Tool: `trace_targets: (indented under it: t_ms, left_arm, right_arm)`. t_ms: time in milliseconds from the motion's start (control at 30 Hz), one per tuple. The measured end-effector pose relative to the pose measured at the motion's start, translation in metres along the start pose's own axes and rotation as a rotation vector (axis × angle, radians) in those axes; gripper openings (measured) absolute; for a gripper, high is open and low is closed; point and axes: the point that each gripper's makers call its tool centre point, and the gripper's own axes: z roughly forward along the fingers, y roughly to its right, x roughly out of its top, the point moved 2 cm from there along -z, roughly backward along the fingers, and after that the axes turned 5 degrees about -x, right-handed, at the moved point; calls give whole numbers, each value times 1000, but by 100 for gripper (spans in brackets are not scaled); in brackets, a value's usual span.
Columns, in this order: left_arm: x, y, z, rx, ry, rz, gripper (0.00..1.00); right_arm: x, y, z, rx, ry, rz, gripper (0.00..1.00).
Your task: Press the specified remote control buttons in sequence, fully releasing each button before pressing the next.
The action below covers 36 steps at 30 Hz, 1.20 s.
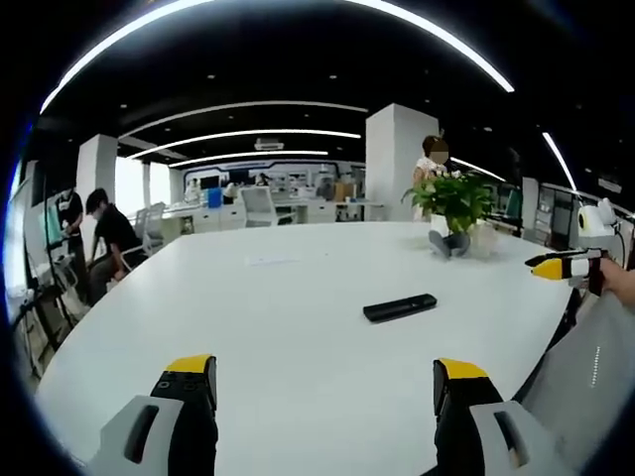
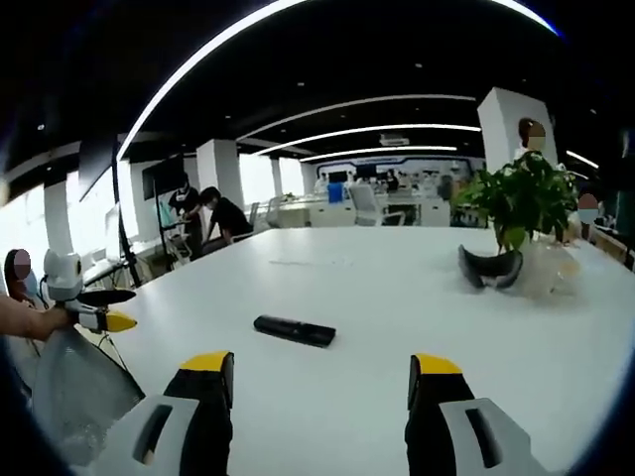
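Both grippers (image 1: 325, 382) (image 2: 320, 377) hover spread-jawed short of the remote (image 1: 399, 307).

The table (image 1: 298, 327) is plain white, with no pattern. On it lies a black remote (image 1: 399, 307). Both grippers are black with yellow tips and grey housings: the left gripper (image 1: 325, 382) and the right gripper (image 2: 322, 382). The plant (image 2: 521, 198) has green leaves in a dark pot. The ceiling is black with white light strips (image 1: 248, 134).
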Motion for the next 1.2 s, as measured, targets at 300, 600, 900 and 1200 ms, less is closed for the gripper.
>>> trace_targets:
  t_ms: [300, 600, 900, 1200]
  left_arm:
    - [-12, 13, 5, -70, -68, -26, 94]
    - [-49, 47, 10, -320, -350, 6, 93]
    - [-52, 59, 27, -470, -512, 72, 88]
    - [-50, 62, 70, -601, -652, 167, 80]
  right_arm:
    - [-4, 3, 0, -11, -20, 8, 67]
    - [-13, 12, 0, -49, -76, 3, 62]
    - [-13, 13, -1, -62, -77, -17, 61]
    - [-17, 16, -2, -76, -108, -38, 56]
